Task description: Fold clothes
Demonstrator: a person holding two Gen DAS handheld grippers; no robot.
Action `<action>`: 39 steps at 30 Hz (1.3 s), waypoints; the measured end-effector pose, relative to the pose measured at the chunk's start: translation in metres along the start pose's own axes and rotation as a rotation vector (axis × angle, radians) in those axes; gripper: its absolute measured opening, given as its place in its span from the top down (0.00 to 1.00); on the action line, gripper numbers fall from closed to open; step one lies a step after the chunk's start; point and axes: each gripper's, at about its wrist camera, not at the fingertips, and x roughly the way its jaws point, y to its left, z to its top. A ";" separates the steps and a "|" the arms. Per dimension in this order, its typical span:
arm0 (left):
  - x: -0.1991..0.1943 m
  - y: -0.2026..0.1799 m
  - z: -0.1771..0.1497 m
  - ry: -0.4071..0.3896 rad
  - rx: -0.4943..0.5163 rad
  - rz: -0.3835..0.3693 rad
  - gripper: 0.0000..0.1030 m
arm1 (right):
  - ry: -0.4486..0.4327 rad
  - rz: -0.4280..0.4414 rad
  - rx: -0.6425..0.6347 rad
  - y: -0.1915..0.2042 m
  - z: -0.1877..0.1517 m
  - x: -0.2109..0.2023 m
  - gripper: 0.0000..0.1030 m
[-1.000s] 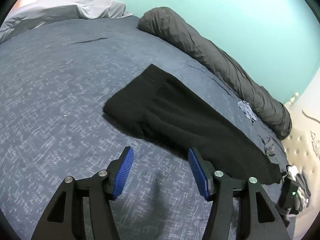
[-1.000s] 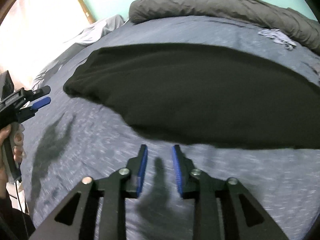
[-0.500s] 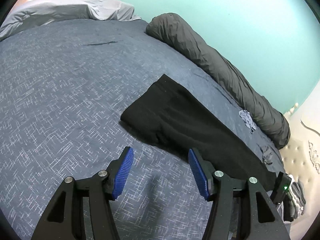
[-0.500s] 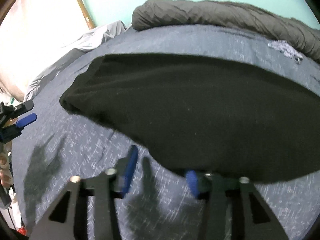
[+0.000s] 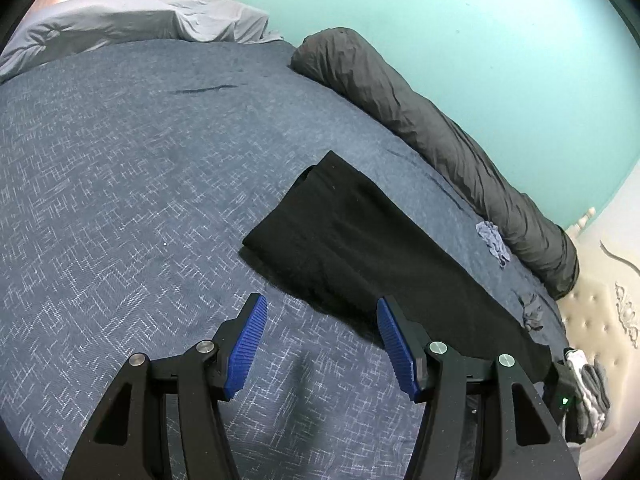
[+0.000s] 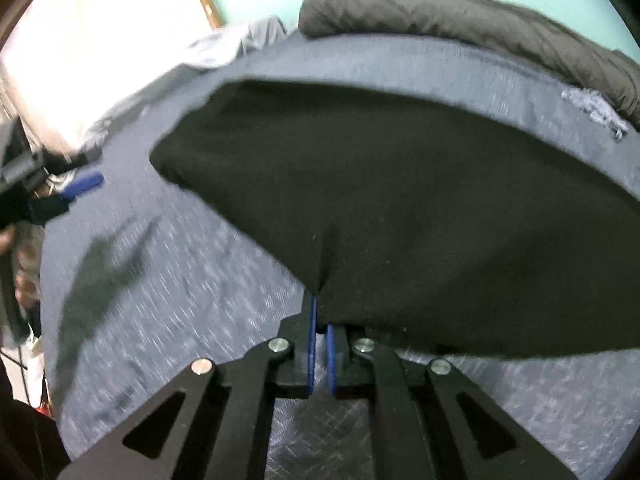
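Observation:
A long black garment [image 5: 360, 248] lies flat on the blue bedcover [image 5: 120, 200], running from mid-bed toward the lower right. My left gripper [image 5: 320, 302] hovers open just short of the garment's near-left end, with nothing between its blue pads. In the right wrist view the same black garment [image 6: 400, 200] fills the middle. My right gripper [image 6: 319, 308] is closing tight on its near edge, and the cloth puckers into a crease where the pads pinch it. The left gripper [image 6: 80, 184] shows blurred at the far left, held by a hand.
A rolled dark grey duvet [image 5: 440, 140] lies along the teal wall. A crumpled light grey sheet [image 5: 120, 20] sits at the far end of the bed. Small grey cloths [image 5: 494, 238] lie near the duvet. A cream tufted headboard [image 5: 600, 312] is on the right.
My right gripper moved up to the garment's near edge and closed on it, after its jaws stood apart around the edge. The left gripper stayed open and nearly still.

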 end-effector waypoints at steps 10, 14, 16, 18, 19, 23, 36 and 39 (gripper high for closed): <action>0.004 0.003 0.001 0.006 -0.017 -0.005 0.39 | 0.054 0.012 0.080 -0.009 -0.008 -0.005 0.93; 0.003 0.005 0.001 0.005 -0.025 -0.005 0.37 | 0.031 0.018 0.112 -0.015 -0.005 -0.025 0.93; 0.003 0.004 0.001 0.005 -0.025 -0.004 0.37 | -0.023 0.017 0.123 -0.017 0.004 -0.039 0.93; 0.004 0.003 0.001 0.007 -0.021 -0.005 0.37 | -0.070 0.014 0.132 -0.020 0.013 -0.049 0.93; 0.004 0.002 0.000 0.009 -0.018 -0.004 0.37 | -0.082 0.006 0.130 -0.020 0.020 -0.049 0.93; 0.007 -0.002 -0.001 0.015 -0.008 -0.002 0.37 | -0.078 -0.028 0.148 -0.029 0.042 -0.029 0.93; 0.012 -0.002 -0.003 0.028 -0.016 -0.001 0.37 | -0.079 -0.051 0.217 -0.036 0.029 -0.005 0.93; 0.014 -0.004 -0.005 0.038 -0.008 -0.001 0.37 | -0.098 -0.058 0.245 -0.049 0.022 -0.018 0.93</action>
